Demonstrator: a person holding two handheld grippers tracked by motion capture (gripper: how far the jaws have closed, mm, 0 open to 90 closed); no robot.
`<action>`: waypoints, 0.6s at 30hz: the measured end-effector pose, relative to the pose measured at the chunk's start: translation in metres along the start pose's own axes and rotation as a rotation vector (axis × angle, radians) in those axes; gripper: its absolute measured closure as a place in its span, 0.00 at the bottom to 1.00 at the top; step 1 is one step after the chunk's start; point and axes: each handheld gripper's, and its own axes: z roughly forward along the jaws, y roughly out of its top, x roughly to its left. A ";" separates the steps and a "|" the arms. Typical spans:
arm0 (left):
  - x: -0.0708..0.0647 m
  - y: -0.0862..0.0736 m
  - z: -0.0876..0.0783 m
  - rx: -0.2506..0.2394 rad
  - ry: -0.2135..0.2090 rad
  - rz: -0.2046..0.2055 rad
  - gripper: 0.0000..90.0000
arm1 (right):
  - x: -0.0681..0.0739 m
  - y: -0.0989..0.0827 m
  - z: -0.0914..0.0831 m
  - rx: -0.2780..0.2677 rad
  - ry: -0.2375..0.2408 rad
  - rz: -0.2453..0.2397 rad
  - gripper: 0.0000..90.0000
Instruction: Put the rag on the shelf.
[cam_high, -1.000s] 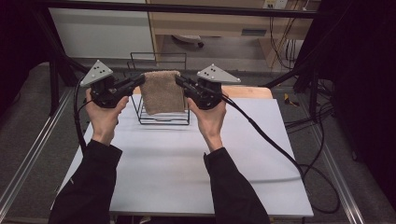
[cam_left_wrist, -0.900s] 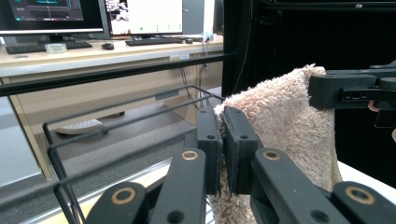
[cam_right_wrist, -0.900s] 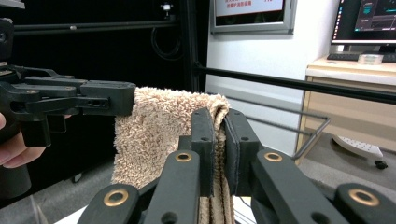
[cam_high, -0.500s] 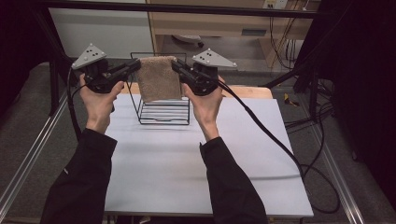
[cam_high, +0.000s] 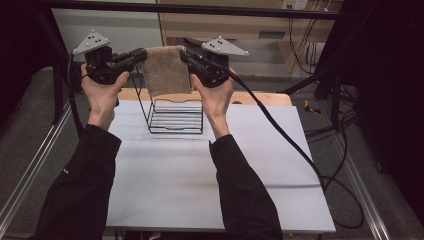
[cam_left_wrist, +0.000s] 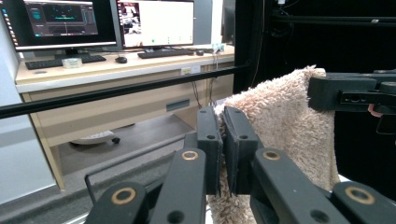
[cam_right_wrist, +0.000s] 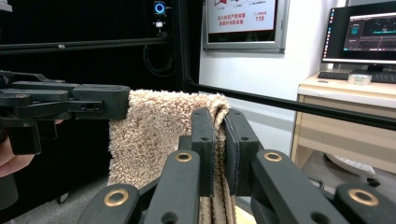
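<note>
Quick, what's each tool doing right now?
Left tool: closed on the towel's left top corner.
Right tool: closed on its right top corner.

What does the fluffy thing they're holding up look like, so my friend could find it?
Look at the white table, then the black wire rack at its far edge. Hanging above the rack, pinched between two black tongs, is a towel, the one tan, fuzzy, soft thing there.
</note>
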 end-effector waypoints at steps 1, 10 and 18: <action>0.001 0.002 0.001 -0.001 0.002 0.004 0.95 | -0.001 0.002 0.001 -0.002 -0.001 -0.005 0.93; 0.010 0.014 0.008 -0.002 0.027 0.021 0.95 | -0.006 0.014 0.014 -0.021 -0.006 0.002 0.93; 0.020 0.022 0.019 0.004 0.050 0.025 0.95 | -0.011 0.017 0.026 -0.035 -0.006 0.004 0.93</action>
